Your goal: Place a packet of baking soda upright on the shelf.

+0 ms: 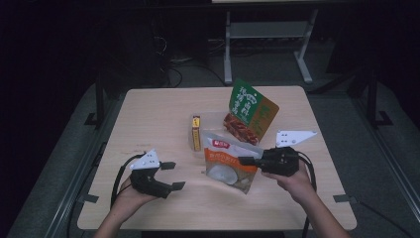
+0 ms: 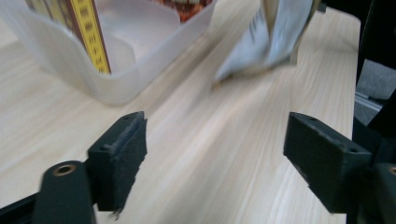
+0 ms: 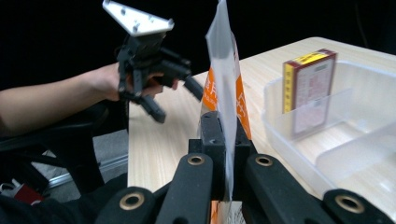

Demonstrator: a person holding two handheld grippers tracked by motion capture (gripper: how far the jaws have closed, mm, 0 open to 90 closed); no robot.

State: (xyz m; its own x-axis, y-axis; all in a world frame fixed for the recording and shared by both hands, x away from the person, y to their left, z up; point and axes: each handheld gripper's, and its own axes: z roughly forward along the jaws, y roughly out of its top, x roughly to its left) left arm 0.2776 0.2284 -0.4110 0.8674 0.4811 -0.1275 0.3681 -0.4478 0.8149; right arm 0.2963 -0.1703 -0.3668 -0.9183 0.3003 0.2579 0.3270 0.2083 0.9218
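Both tongs were at the near edge of the table. On the person's left, the left gripper hovered above bare wood with its jaws spread wide and nothing between them; the left gripper view showed only tabletop in the gap. Across from it, the right gripper had its jaws clamped on the edge of an orange-and-white pouch, and the right gripper view showed that thin edge pinched upright between the closed pads. The pouch appeared lifted and tilted just in front of a clear plastic bin.

Beyond the pouch, a slim red-and-yellow box stood on end against the bin's near left wall, and a green-and-red snack bag leaned in the far part of it.

Judging from this, the step in hand was carrying the pouch towards the bin to join the other two packets. The next move would call for swinging the pouch over the near wall and lowering it into the free space between box and bag before releasing. A limp pouch may fold or catch on the rim.
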